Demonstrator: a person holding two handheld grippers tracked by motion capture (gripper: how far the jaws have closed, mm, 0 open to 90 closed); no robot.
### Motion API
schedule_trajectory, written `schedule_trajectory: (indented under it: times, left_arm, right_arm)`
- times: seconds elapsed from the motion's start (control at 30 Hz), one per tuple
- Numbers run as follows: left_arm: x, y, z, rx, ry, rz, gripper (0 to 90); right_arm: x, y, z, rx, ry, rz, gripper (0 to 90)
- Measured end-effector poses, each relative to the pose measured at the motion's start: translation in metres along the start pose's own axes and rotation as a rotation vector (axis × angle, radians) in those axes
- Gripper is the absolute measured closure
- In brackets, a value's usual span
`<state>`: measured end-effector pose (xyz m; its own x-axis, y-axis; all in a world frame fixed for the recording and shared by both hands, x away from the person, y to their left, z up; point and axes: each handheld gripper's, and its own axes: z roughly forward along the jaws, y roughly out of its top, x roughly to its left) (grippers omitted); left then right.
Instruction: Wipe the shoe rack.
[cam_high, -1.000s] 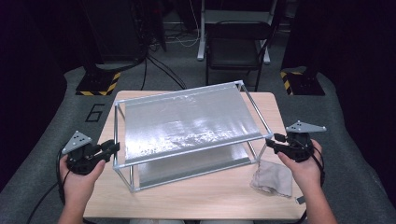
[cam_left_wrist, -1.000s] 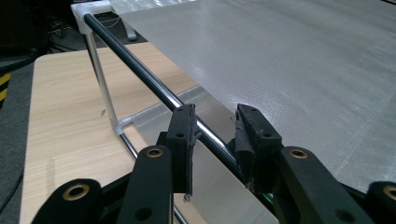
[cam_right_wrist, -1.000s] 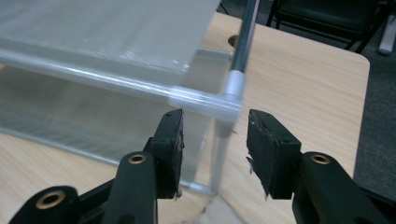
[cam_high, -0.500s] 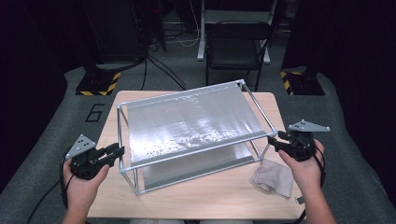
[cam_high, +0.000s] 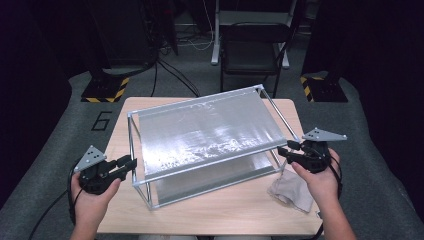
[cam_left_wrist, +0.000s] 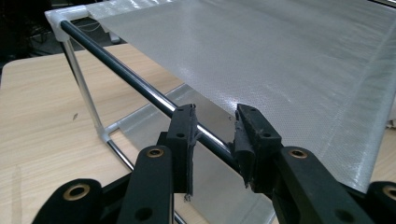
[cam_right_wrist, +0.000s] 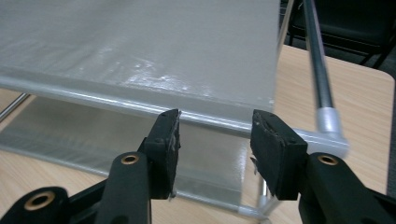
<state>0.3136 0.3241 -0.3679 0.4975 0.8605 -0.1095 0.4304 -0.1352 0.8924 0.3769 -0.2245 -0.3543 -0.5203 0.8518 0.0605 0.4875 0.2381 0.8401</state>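
Two grippers, the left gripper (cam_high: 131, 163) and the right gripper (cam_high: 283, 150), flanked the shelf rack (cam_high: 205, 132), jaws spread; the right jaws had just opened wider, so nothing was gripped yet.

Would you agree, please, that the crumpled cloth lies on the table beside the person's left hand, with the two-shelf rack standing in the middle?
Not quite: the crumpled cloth lies by the right hand, not the left, as the high view shows. The two-shelf rack does stand in the middle of the table.
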Motion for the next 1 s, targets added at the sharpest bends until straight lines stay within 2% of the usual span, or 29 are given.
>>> schedule_trajectory:
  times: [0.13,0.4,0.73,0.83,1.0]
  left_arm:
    - [-0.005,-0.002,0.000,-0.010,-0.014,0.004,68.2]
    - [-0.020,0.000,0.003,0.001,-0.052,0.014,68.3]
    - [-0.050,0.002,0.010,0.011,-0.121,0.053,68.7]
    - [-0.058,0.004,0.015,0.012,-0.138,0.064,69.0]
    - [-0.072,0.007,0.023,0.014,-0.176,0.086,73.8]
  right_arm:
    - [0.005,0.003,0.006,0.007,0.018,-0.021,52.5]
    - [0.018,0.007,0.020,0.019,0.054,-0.029,52.0]
    - [0.031,0.011,0.026,0.020,0.094,-0.042,50.9]
    - [0.034,0.013,0.028,0.017,0.093,-0.048,49.9]
    - [0.042,0.016,0.033,0.015,0.103,-0.056,48.4]
